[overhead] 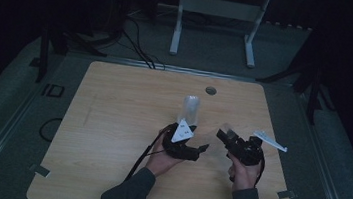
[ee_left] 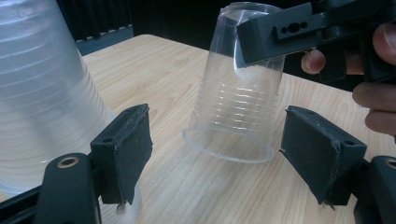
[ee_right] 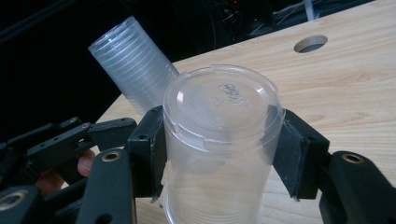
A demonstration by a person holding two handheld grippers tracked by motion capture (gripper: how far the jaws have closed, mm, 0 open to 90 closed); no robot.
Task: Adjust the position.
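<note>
Between the pads of your right claw (ee_right: pixel 219 154) sits a single clear plastic cup (ee_right: pixel 219 140), upside down, and the jaws are closed on its wall just under the base. In the left gripper view this cup (ee_left: pixel 238 107) hangs tilted, with its rim close above the worktop (ee_left: pixel 163 70); I cannot tell whether the rim touches the wood. Your left claw (ee_left: pixel 217 161) stands partly open and holds nothing; its pads are at either side of the cup's rim but apart from it.

Just beside the left claw stands the stack of cups (ee_left: pixel 42 93), also upside down. In the high view the stack (overhead: pixel 191 110) is near the middle of the worktop (overhead: pixel 111 122), directly behind your left claw (overhead: pixel 194 149), and your right claw (overhead: pixel 224 135) is just to the right of it.

Some risks I see from here:
- The cup wall is thin and soft. If you squeeze more, it may buckle or crack, and a bent cup can spring out of the pads.
- The grip is high on a smooth, tapered wall, so the cup may slide or swing if you move quickly.
- The left claw is very near the stack; a small sideways move could knock the stack over.
- If the left claw closes on the rim while the right one pulls, the cup may deform between them.
</note>
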